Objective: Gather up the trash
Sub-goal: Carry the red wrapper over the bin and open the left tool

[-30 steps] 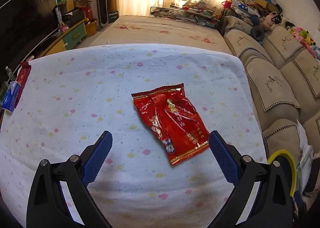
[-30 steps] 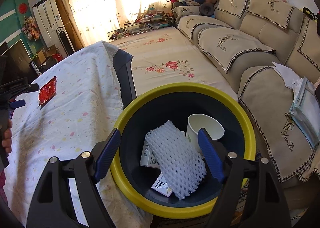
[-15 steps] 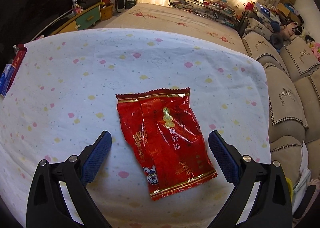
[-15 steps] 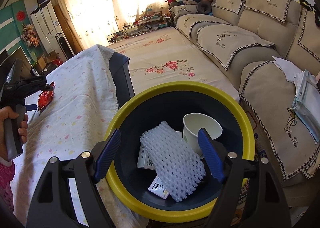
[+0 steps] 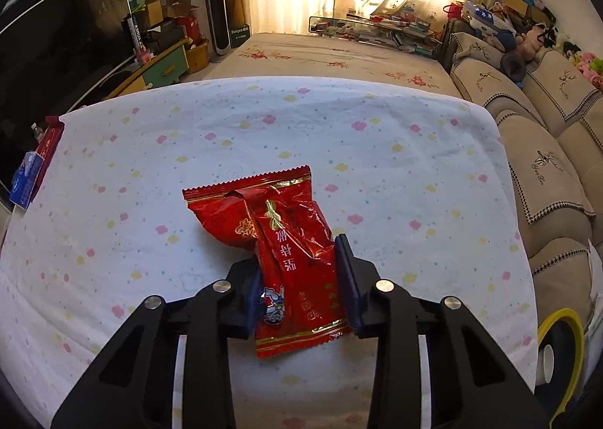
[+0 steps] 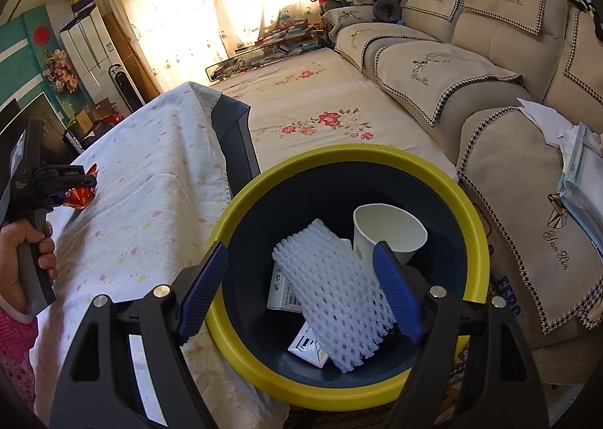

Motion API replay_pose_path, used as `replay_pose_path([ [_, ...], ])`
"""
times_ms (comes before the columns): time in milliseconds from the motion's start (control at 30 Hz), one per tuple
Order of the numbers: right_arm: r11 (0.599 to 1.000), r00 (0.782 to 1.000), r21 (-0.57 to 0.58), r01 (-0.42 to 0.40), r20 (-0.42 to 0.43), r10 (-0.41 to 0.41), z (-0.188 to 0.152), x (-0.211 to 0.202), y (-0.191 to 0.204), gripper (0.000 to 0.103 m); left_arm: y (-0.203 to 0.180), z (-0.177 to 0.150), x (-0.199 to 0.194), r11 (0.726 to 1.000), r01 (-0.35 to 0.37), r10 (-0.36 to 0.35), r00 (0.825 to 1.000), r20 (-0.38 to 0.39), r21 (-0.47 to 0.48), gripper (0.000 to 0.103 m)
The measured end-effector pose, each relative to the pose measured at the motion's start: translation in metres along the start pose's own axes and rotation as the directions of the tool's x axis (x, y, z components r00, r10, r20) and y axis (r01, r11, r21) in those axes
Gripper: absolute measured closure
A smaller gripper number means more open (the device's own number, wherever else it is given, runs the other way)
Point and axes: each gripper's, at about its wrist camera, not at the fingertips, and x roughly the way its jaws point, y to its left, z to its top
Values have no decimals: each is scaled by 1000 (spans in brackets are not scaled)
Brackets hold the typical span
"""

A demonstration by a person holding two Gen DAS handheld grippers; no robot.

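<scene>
2 grippers show in these views, above a table (image 5: 377, 150) covered in a white cloth dotted with pink and yellow flowers; past it stretches a beige floral spread, with a sofa (image 6: 490, 52) under deer-embroidered covers along one side. Just beside the table's edge stands a dark bin (image 6: 346, 199) with a yellow rim, holding a white foam net sleeve (image 6: 335, 297) that leans across a paper cup (image 6: 392, 233) and some small printed cartons (image 6: 282, 289). Nearer the middle of the cloth is the red snack wrapper (image 5: 290, 248), crumpled, with gold bands at both ends; its far end lies on the cloth and its near end sits between the blue pads (image 5: 346, 278) of the left gripper (image 5: 301, 282), whose jaws are closing and already press the foil on both sides. From the right wrist view the person's hand (image 6: 26, 259) grips that tool's handle at the table's far side, the wrapper (image 6: 81, 191) a red glint at its tip. Over the bin's mouth hangs the right gripper (image 6: 301, 278), jaws spread wide with nothing between them. At the cloth's left edge lie 2 small packets (image 5: 34, 169), 1 blue and 1 red
</scene>
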Motion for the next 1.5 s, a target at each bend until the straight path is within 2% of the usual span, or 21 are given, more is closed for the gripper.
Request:
replay_pose_path([
  [100, 1000, 1000, 12, 0, 6, 0, -4, -6, -4, 28, 8, -10, -12, 1000, 23, -23, 1000, 11, 4, 82],
  [300, 1000, 1000, 31, -1, 26, 1, -10, -23, -10, 28, 24, -41, -53, 996, 86, -87, 995, 45, 27, 84],
  [433, 999, 999, 36, -3, 51, 2, -14, -39, -14, 28, 22, -66, -98, 986, 144, -152, 985, 81, 88, 84],
  [533, 999, 997, 41, -3, 77, 0, -18, -55, -19, 28, 7, -84, -136, 967, 198, -216, 971, 101, 159, 84],
  [667, 998, 993, 67, -1, 118, -7, -21, -76, -31, 28, -31, -106, -176, 925, 281, -311, 947, 85, 257, 84],
  [800, 996, 988, 92, 22, 152, -36, -23, -94, -48, 28, -83, -134, -204, 865, 359, -395, 918, 37, 350, 84],
  [867, 994, 985, 101, 36, 164, -52, -25, -102, -57, 28, -116, -147, -211, 827, 401, -433, 901, -9, 395, 84],
  [1100, 984, 981, 169, 63, 173, -93, -35, -113, -97, 27, -213, -185, -195, 719, 485, -466, 868, -173, 498, 83],
  [1200, 978, 982, 198, 70, 160, -102, -40, -111, -113, 27, -233, -188, -180, 697, 506, -457, 860, -228, 509, 83],
  [1267, 974, 983, 215, 71, 148, -104, -43, -108, -121, 27, -247, -190, -170, 692, 502, -440, 863, -248, 518, 80],
  [1300, 972, 984, 223, 69, 143, -103, -45, -107, -124, 27, -252, -189, -165, 690, 500, -434, 865, -254, 523, 73],
  [1333, 972, 985, 226, 68, 140, -101, -47, -105, -126, 27, -257, -187, -160, 695, 494, -425, 868, -256, 522, 61],
  [1367, 971, 986, 229, 66, 137, -99, -48, -104, -128, 27, -261, -186, -156, 701, 488, -417, 872, -256, 520, 54],
  [1400, 971, 986, 229, 65, 135, -98, -48, -103, -128, 27, -264, -183, -152, 705, 482, -411, 875, -255, 520, 41],
  [1433, 971, 986, 229, 64, 134, -97, -49, -103, -128, 27, -267, -183, -150, 708, 476, -406, 879, -250, 522, 36],
  [1500, 972, 987, 227, 62, 131, -93, -49, -102, -130, 27, -272, -181, -149, 710, 462, -398, 886, -238, 532, 35],
])
